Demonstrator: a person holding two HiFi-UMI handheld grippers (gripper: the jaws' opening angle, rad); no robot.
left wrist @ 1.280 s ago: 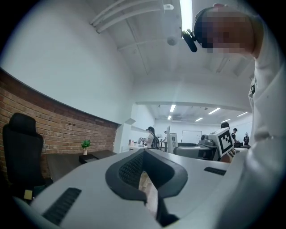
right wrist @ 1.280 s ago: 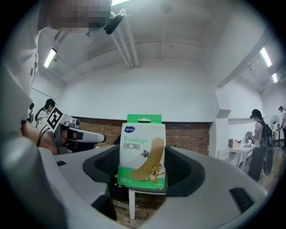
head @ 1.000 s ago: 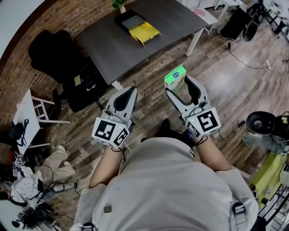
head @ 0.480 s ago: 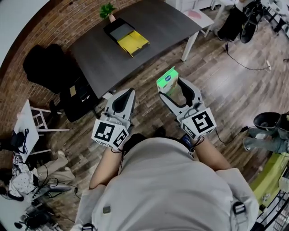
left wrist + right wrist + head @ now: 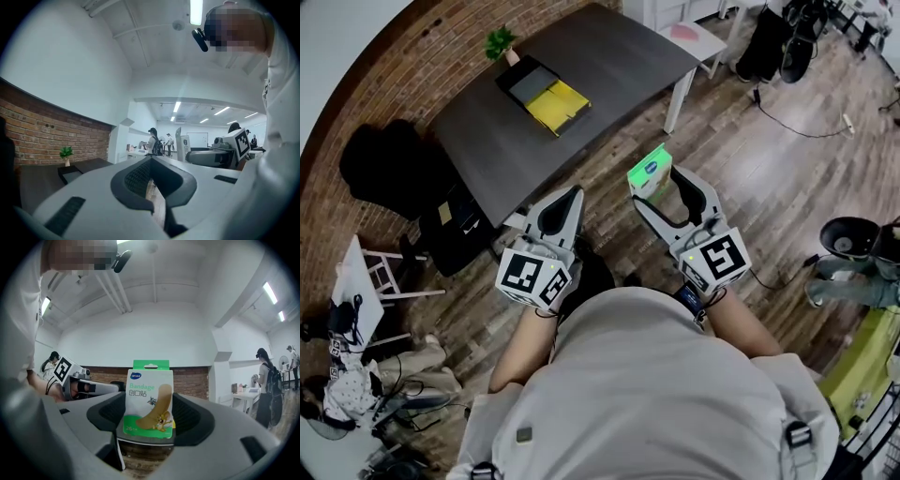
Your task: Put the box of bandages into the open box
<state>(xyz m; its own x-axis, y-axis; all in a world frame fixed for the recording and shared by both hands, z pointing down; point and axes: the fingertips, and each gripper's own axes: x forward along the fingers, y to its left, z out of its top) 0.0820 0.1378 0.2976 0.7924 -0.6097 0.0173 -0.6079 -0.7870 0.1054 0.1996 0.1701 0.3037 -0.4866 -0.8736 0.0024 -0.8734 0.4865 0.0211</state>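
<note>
A small green and white box of bandages (image 5: 650, 171) stands upright between the jaws of my right gripper (image 5: 656, 186), which is shut on it, held in the air over the wooden floor. In the right gripper view the bandage box (image 5: 149, 399) fills the middle, and the right gripper (image 5: 149, 430) clamps its lower part. My left gripper (image 5: 569, 195) is level with it to the left, jaws together and holding nothing; the left gripper (image 5: 151, 180) shows only a thin slit. The open box (image 5: 542, 94), black with a yellow half, lies on the dark table (image 5: 609, 47) ahead.
A small potted plant (image 5: 500, 42) stands by the open box. A black chair with bags (image 5: 389, 169) sits left of the table and a white stool (image 5: 692, 36) at its right end. A black bin (image 5: 853, 239) and cables lie right. People (image 5: 153, 140) stand far off.
In the head view the table and open box have slid left and down. Both grippers stay side by side, and the right one still holds the bandage box.
</note>
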